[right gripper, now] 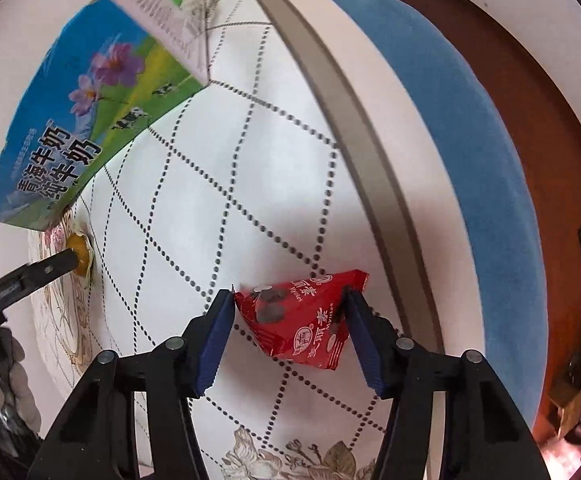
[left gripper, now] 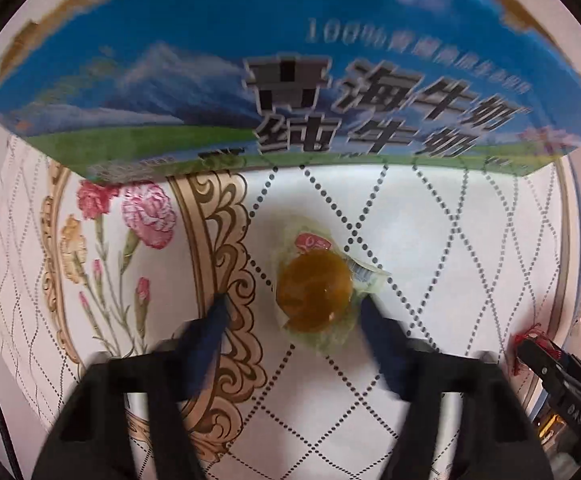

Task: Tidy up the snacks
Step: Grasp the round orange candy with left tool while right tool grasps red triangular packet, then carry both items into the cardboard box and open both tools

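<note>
A round amber jelly snack in a clear wrapper [left gripper: 314, 290] lies on the patterned tablecloth [left gripper: 450, 240]. My left gripper [left gripper: 290, 304] is open, its blue fingers either side of the jelly, the right finger [left gripper: 374, 320] touching the wrapper. The jelly also shows in the right wrist view [right gripper: 79, 252] with the left gripper's finger [right gripper: 50, 268] at it. My right gripper [right gripper: 288, 300] is open around a red triangular snack packet [right gripper: 302, 316], both pads close to its sides. The blue milk carton box [left gripper: 290, 80] stands just behind the jelly.
The milk box [right gripper: 82, 112] stands at the far left in the right wrist view. The table's edge [right gripper: 354, 128] runs near the red packet, with a blue cushion [right gripper: 470, 120] and wooden floor beyond. The right gripper with the red packet [left gripper: 530, 344] shows at the left view's right edge.
</note>
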### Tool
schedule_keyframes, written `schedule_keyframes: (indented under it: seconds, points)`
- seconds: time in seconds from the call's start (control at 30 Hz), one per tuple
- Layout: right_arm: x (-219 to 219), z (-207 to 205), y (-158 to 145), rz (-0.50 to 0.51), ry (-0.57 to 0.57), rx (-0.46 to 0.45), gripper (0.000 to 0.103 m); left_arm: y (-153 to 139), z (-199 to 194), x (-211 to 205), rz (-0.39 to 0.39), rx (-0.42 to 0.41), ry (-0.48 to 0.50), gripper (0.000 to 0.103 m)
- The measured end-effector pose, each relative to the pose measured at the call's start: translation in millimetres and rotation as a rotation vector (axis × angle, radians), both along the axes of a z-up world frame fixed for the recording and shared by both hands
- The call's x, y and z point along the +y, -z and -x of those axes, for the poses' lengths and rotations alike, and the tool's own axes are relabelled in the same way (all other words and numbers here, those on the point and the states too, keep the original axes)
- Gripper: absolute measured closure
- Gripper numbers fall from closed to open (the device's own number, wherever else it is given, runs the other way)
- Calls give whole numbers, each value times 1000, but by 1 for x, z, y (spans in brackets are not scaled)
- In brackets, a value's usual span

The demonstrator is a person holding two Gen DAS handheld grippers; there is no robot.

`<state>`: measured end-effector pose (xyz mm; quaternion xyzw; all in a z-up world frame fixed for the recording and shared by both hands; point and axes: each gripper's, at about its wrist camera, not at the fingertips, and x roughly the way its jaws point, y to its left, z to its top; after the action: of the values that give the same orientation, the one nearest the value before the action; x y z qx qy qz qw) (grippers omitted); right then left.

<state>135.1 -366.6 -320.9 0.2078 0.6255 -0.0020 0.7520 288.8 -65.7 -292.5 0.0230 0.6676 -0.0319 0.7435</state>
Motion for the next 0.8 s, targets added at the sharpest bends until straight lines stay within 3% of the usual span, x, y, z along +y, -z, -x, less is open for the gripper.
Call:
schedule_keyframes:
  seconds: [0.03,0.07,0.2,0.5,0.6,0.8]
  points:
    - [3,0,0,8,-8,-3,44,3,-1,0,8,6,-3,63]
    - [7,1,0,2,-17,-7,44,4,-1,-1,7,6,-3,65]
    - [26,4,-5,-16,-71,-13,45,2,10,0,23,-4,-2,65]
    - [82,24,-7,-78,-232,10,45,18,84,25,116,125,-16,64]
    - [91,29,-2,-58,-260,13,45,36,86,29,153,174,-30,63]
    - [108,20,10,-38,-288,35,44,49,71,29,149,180,-40,63]
